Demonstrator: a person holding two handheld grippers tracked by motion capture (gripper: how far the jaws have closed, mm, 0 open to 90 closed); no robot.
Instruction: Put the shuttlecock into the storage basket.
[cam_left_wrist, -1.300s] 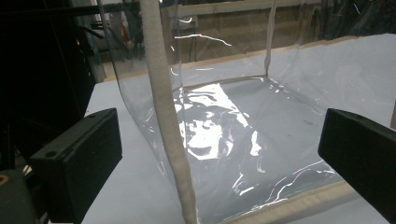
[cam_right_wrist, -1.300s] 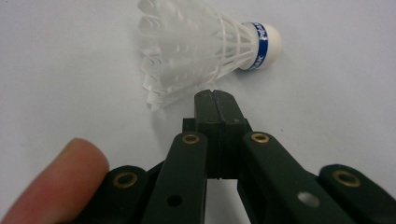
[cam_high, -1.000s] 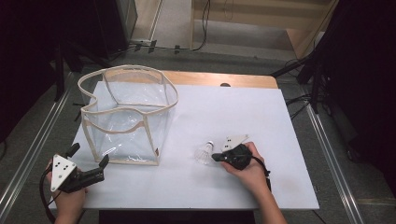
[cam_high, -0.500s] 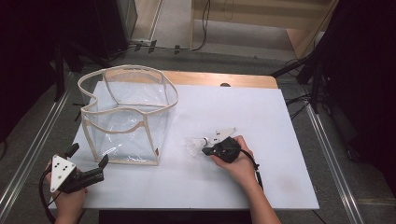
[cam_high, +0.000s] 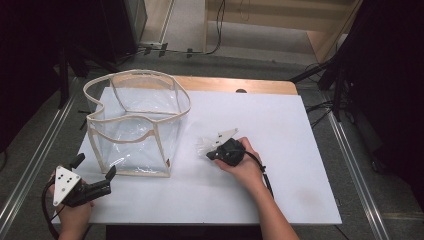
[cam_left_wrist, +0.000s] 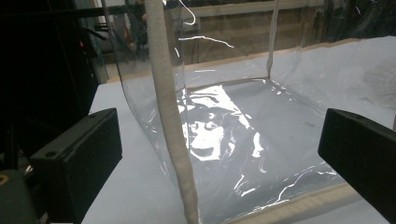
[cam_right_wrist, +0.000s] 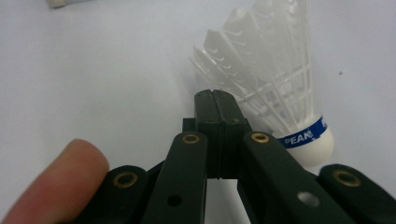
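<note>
A white feather shuttlecock (cam_right_wrist: 275, 79) with a blue band lies level, its cork toward me, just above the white table (cam_high: 260, 115). My right gripper (cam_right_wrist: 215, 97) is shut, its tips pinching the edge of the feather skirt. From above, the shuttlecock (cam_high: 202, 146) sticks out left of the right gripper (cam_high: 211, 154) at the table's middle. A clear plastic bag (cam_high: 135, 75) with cream edging stands open to the left. Near the front left corner, my left gripper (cam_high: 95, 166) is open and faces the bag's near corner seam (cam_left_wrist: 168, 116), with nothing between its jaws.
Bare white tabletop stretches to the right and toward the back of the right hand. A wooden strip (cam_high: 250, 86) runs along the table's far edge. Dark stands and cables crowd the floor around the table.
The right hand has carried the shuttlecock leftward and slightly away from me, toward the bag. The left gripper and the bag have stayed put.
</note>
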